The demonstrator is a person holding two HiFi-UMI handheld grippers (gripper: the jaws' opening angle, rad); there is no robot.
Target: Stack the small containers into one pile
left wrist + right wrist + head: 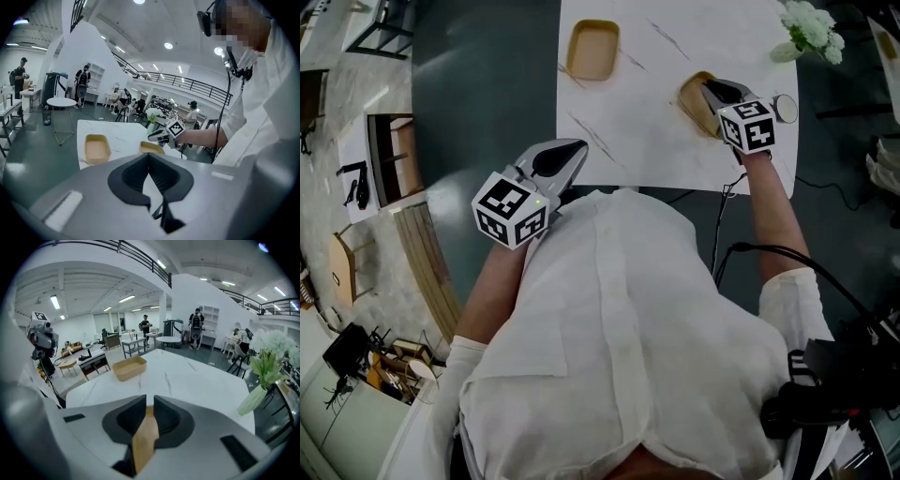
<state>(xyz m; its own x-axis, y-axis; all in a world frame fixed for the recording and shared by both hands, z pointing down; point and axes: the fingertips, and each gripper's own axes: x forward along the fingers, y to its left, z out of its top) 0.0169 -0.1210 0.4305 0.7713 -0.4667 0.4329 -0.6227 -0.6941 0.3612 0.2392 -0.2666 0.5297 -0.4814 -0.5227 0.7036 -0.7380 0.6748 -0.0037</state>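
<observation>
1. left tongs [572, 155]: located at the near left corner of the table [656, 141], just beyond the person's white shirt. the left gripper view shows the jaws closed tip to tip with nothing between them. this unit takes no part in the task at present.

2. right tongs [712, 92]: located farther in, on the right side of the table. the right gripper view shows a tan wall filling the gap between the jaws. the tongs are clamped on one wall of the near container [694, 103]. whether the base of this container is clear of the table cannot be told.

3. far container [592, 50]: stands upright and empty on the far left part of the table. it is well apart from the near container and nothing touches it.

4. flowers [811, 28]: stand at the far right corner, clear of both containers.

5. task status, as a judgement:
- done: one container is gripped. this is the pick-up step of the first transfer.
- not done: no pile exists. the two containers in view are separate.
- remaining: carry the gripped container across to the far left, align it over the far container, lower it inside, and release.
- only two containers are in view, so one transfer should complete the pile.
</observation>
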